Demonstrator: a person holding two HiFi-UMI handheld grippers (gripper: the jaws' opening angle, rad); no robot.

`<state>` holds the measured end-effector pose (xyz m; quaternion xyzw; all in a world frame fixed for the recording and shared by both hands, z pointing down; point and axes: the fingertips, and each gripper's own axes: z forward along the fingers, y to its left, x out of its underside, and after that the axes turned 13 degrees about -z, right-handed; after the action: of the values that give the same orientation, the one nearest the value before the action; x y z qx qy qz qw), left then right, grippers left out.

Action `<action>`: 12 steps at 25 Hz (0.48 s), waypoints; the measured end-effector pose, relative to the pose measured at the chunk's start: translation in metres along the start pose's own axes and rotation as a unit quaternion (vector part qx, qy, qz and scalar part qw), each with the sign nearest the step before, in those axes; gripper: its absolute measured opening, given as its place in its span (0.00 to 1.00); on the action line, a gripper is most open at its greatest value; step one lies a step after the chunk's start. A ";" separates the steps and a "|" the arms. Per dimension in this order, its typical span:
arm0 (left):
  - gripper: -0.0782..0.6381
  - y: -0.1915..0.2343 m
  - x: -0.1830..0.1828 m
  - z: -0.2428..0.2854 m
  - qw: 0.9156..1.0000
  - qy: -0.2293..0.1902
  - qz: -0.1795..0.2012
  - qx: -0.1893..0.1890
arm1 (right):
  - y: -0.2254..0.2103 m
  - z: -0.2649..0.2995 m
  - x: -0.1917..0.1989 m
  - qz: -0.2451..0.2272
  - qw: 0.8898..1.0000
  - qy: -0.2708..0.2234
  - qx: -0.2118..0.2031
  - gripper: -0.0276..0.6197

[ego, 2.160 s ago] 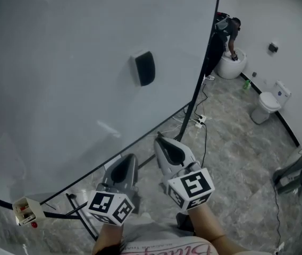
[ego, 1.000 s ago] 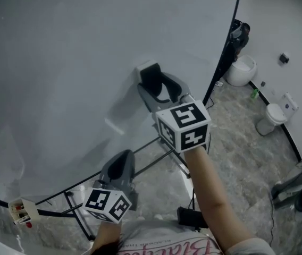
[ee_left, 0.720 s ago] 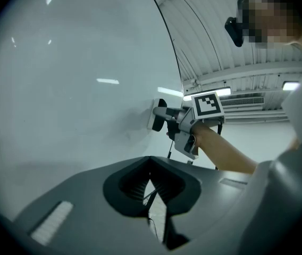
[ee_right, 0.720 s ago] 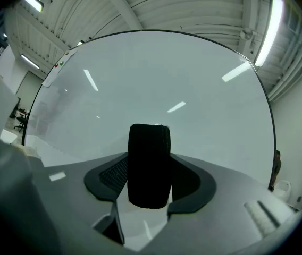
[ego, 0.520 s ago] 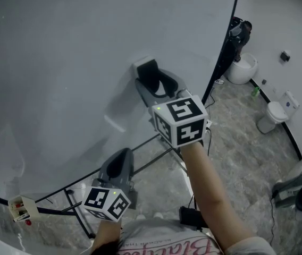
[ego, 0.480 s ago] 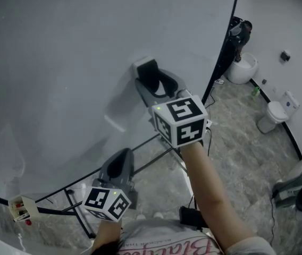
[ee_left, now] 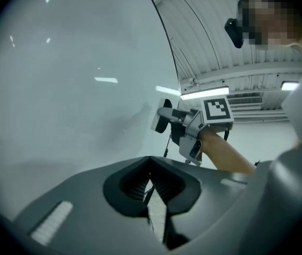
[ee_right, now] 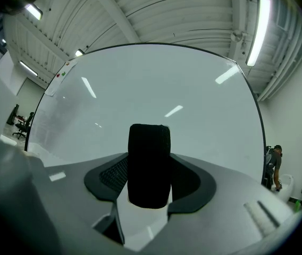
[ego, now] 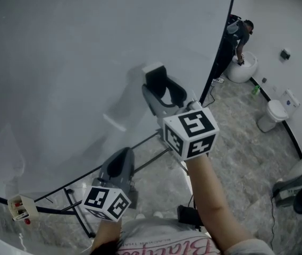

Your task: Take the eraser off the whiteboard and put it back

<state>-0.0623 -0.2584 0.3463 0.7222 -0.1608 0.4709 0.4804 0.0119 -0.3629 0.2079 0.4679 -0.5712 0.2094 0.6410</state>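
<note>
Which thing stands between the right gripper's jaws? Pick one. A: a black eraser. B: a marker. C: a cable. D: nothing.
A: the right gripper view shows the black eraser upright between the jaws of the right gripper.

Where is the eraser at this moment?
In the head view the eraser sits near the centre, held between the fingers of the right gripper, close in front of the lower right part of the whiteboard.
</note>
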 end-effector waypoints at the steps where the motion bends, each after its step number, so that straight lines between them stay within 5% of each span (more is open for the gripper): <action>1: 0.11 -0.001 -0.001 0.000 1.000 0.000 0.001 0.001 | 0.001 -0.006 0.000 0.002 1.000 -0.003 0.002 0.39; 12: 0.11 -0.010 -0.003 0.003 1.000 0.005 0.009 0.013 | 0.012 -0.067 0.022 0.051 0.998 -0.009 0.030 0.39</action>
<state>-0.0556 -0.2566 0.3385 0.7248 -0.1589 0.4803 0.4678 0.0441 -0.3070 0.2384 0.4587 -0.5938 0.2545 0.6102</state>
